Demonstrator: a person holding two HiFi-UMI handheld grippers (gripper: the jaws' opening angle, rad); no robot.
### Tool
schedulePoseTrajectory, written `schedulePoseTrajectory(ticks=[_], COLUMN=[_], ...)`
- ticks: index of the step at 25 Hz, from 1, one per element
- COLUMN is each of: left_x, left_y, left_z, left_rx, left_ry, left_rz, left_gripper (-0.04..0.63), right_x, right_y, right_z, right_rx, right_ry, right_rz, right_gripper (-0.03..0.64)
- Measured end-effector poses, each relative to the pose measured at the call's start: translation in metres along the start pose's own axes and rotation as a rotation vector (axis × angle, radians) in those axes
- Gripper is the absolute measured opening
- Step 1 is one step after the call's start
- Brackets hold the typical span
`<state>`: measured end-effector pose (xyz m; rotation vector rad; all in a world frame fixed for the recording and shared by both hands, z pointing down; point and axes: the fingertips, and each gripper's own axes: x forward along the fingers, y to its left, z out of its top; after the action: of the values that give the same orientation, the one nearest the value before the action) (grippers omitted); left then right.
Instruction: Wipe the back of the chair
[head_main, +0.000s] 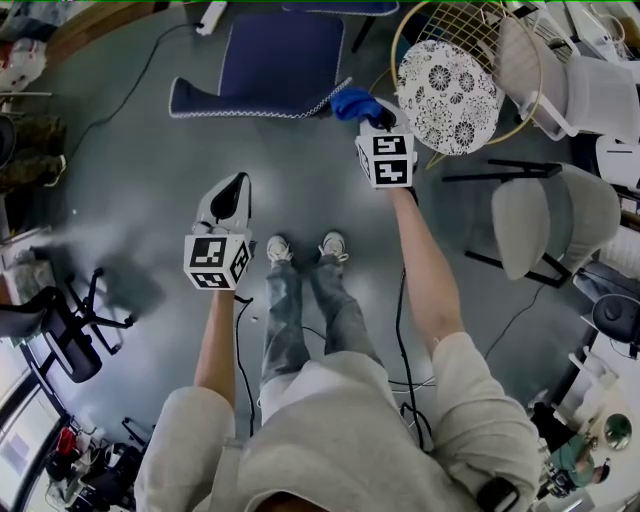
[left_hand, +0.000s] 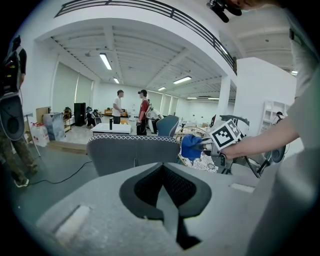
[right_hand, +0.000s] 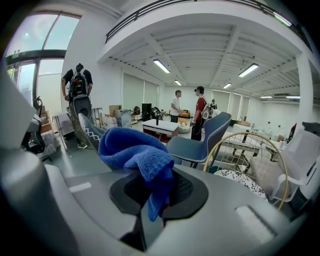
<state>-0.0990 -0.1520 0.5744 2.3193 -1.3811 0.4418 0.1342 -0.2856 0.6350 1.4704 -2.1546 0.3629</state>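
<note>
While the person (head_main: 330, 440) stands on the grey floor (head_main: 140, 180), the blue chair (head_main: 282, 48) sits straight ahead at 12 o'clock. Its back (head_main: 258, 104), edged with white stitching, is turned toward the person.

The right gripper (head_main: 374, 120) reaches out toward 1 o'clock. Its jaws are clamped on a blue cloth (head_main: 355, 102), which bunches above them and hangs down between them in the right gripper view (right_hand: 136, 150). From the head view the cloth lies at the right-hand corner of the chair's back; whether it touches the stitched edge cannot be told. In the left gripper view the cloth (left_hand: 191, 146) shows just beside that same corner of the back (left_hand: 131, 154).

The left gripper (head_main: 236, 186) is held lower, at about 11 o'clock from the shoes (head_main: 305, 247), well apart from the chair. Its jaws are closed together with nothing between them.

At 2 o'clock stands a wire chair (head_main: 520, 70) with a patterned cushion (head_main: 448, 82); a grey chair (head_main: 555, 220) is at 3 o'clock.
</note>
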Motion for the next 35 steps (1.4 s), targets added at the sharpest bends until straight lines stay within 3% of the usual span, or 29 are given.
schedulePoseTrajectory(ticks=[6,16,29,35], left_x=[-0.005,-0.014,-0.021,-0.021], left_y=[-0.001,0.018,0.083,0.101], left_z=[-0.005,-0.028,-0.04,-0.042], left_rx=[0.003,-0.019,-0.041,-0.038], left_ry=[-0.003,-0.01,0.003,0.017], left_rz=[-0.012,-0.003,0.068,0.087], left_gripper=[0.0,0.0,0.0,0.0], right_x=[-0.035,-0.026,0.044,0.062], right_y=[0.033,0.119,0.207,0.219], right_z=[-0.022,-0.044,-0.007,0.001], right_rx=[0.088,0.104,0.112,0.116], right_ry=[-0.03,-0.004,-0.004,0.004], right_rz=[-0.029,0.059,0.151,0.161], right_gripper=[0.051,0.051,0.051,0.052])
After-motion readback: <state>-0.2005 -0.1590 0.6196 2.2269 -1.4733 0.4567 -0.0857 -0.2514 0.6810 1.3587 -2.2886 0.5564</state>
